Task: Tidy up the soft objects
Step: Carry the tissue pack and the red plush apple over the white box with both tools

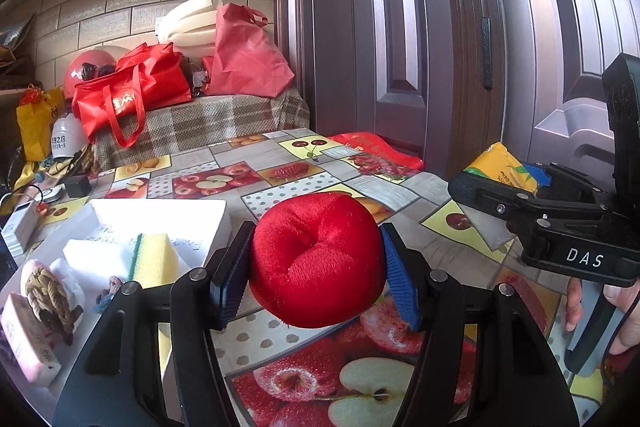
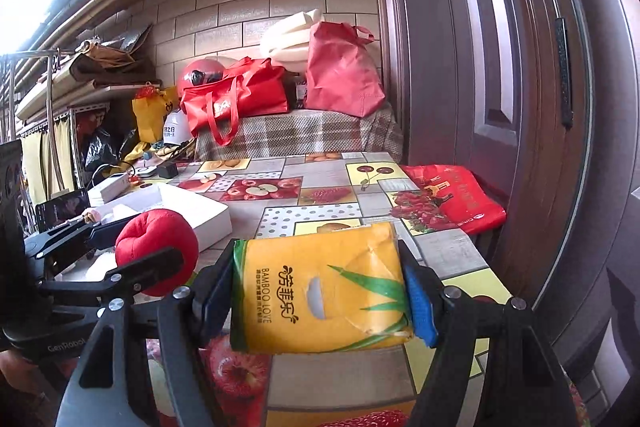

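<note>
Soft things partly boxed: your left tongs clamp the red plush, right tongs clamp the tissue pack; both still need the white box

Fruit-print counter across the foreground. At ten o'clock past its far edge, a plaid-covered bench bearing a glossy red tote, a paler red bag and rolled cream foam. Pink helmet behind the tote. Flat red bag at two o'clock. Brown panelled door at right.
</note>
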The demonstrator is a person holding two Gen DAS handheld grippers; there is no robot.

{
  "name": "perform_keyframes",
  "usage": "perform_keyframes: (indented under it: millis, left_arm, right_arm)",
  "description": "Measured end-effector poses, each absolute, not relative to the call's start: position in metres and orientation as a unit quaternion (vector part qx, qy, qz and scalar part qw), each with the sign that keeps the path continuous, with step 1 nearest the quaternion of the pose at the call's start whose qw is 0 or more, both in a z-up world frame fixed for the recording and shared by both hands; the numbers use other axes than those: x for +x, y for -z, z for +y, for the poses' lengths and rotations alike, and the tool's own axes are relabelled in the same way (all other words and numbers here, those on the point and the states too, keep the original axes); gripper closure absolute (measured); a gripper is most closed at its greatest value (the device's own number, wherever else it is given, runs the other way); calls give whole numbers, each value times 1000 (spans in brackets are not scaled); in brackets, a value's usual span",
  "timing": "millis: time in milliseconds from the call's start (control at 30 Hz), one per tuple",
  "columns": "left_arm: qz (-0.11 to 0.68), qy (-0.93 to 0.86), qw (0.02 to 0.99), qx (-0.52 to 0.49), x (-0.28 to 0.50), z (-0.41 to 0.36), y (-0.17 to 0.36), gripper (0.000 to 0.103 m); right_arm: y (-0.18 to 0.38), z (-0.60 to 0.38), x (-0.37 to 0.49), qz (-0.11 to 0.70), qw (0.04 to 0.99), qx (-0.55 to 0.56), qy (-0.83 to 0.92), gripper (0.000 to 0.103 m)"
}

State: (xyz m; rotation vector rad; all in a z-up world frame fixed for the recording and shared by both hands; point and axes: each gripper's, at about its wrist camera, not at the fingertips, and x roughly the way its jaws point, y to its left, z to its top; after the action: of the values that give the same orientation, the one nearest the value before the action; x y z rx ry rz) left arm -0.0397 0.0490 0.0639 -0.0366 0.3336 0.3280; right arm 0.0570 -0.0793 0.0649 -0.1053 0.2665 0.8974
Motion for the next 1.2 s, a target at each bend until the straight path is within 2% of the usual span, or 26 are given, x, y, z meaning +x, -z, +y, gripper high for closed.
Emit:
perform_keyframes:
  millis: [800, 1200]
  left_arm:
    - [141, -254, 957, -14, -156, 101, -63, 42]
    - [150, -294, 943, -28, -182, 134, -60, 41]
  right_arm:
    - [-64, -32, -23, 95, 863, -74, -491, 30]
    - [-61, -3, -51, 95, 842, -98, -522, 30]
